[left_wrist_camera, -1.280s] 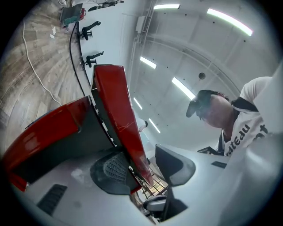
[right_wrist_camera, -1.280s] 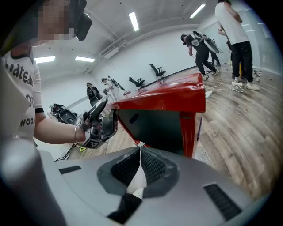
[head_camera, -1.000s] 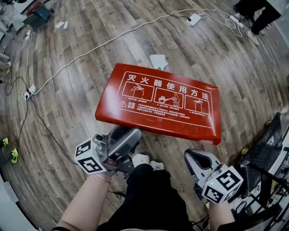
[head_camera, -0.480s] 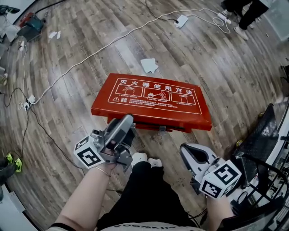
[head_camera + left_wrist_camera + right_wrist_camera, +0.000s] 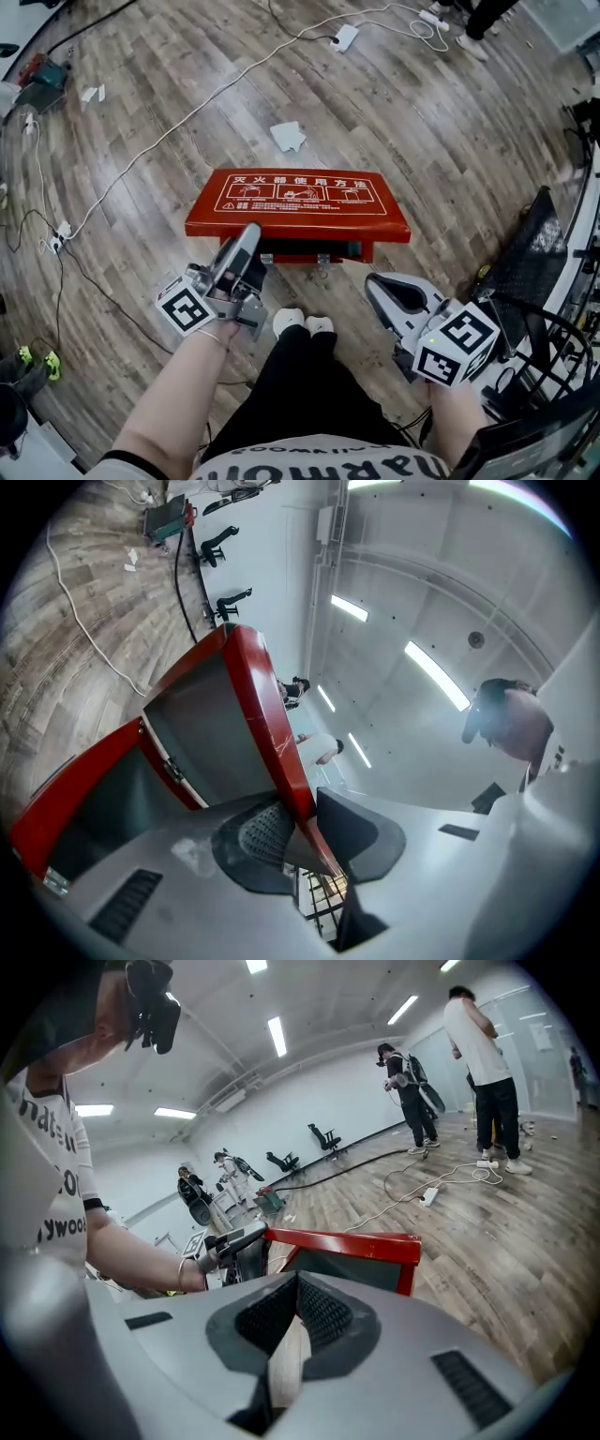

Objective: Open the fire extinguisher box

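The red fire extinguisher box (image 5: 309, 251) stands on the wooden floor in front of my feet. Its lid (image 5: 298, 202), with white printed instructions, is lifted at the front, and a dark gap shows under it. My left gripper (image 5: 251, 230) is at the lid's front left edge. In the left gripper view the lid's red rim (image 5: 281, 752) runs between the pads of the left gripper (image 5: 302, 817), which have just been closing on it. My right gripper (image 5: 375, 281) hovers right of the box, shut and holding nothing. The right gripper (image 5: 298, 1281) looks towards the lid (image 5: 342, 1241).
A white cable (image 5: 187, 112) crosses the floor to a power strip (image 5: 343, 37). A paper scrap (image 5: 288, 136) lies beyond the box. A black wire rack (image 5: 534, 272) stands close on the right. People (image 5: 478, 1063) stand further off in the room.
The left gripper has moved up to the lid's front edge and its jaws have narrowed onto the rim. The lid's front now stands off the box. The right gripper has risen.
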Demonstrator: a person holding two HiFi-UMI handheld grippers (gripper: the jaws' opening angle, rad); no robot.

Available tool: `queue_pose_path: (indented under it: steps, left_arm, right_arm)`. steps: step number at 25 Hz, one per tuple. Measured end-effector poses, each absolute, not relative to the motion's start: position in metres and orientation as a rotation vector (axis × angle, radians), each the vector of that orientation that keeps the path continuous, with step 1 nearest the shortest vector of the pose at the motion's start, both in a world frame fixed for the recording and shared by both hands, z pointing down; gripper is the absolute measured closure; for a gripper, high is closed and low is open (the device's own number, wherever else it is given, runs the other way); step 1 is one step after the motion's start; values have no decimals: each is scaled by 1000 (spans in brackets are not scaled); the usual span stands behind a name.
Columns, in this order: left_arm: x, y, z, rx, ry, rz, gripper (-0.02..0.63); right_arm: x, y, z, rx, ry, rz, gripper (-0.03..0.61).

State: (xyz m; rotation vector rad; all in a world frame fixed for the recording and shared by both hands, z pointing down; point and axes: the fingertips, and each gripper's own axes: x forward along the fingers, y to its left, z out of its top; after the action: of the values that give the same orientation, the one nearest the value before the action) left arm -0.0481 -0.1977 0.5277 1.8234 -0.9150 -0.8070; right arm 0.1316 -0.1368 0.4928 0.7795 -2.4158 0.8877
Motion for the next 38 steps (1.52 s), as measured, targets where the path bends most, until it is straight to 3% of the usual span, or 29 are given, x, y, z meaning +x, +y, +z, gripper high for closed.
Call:
queue_pose_path:
  steps: [38]
  left_arm:
    - [-53,-282,492,1596,-823,-804,540]
  right_arm:
    - [108,-277,418,592,-2539,792,568]
